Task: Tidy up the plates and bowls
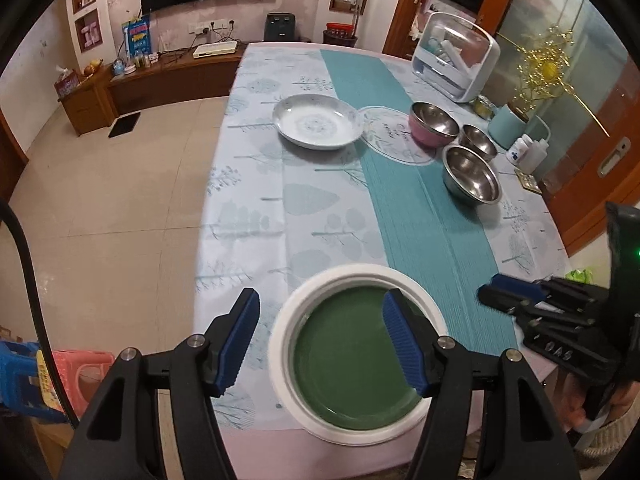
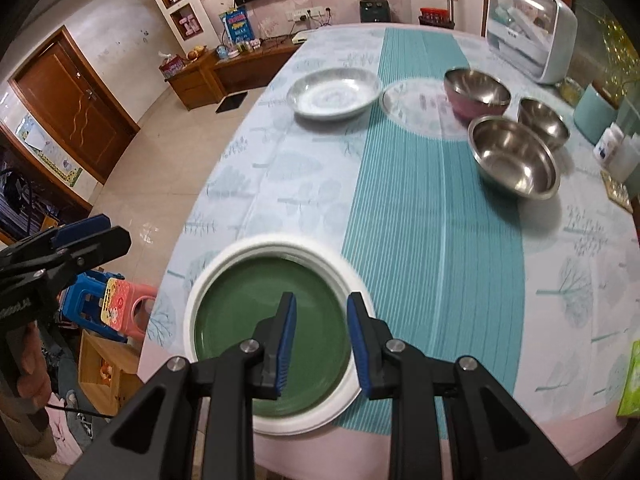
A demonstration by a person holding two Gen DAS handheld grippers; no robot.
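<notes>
Plates, a green plate (image 1: 352,364) nested in a white plate (image 1: 280,344), are seen low in the frame, stacked to save room, while left gripper (image 1: 320,340) and right gripper (image 2: 320,344) are held open and empty above.

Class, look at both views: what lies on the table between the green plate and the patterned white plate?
Nothing: between the green plate and the patterned white plate, only bare tablecloth shows, in both wrist views.

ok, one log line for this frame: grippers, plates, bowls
left gripper: open | right gripper: open, empty | green plate: nested in white plate | three steel bowls: unstacked
</notes>
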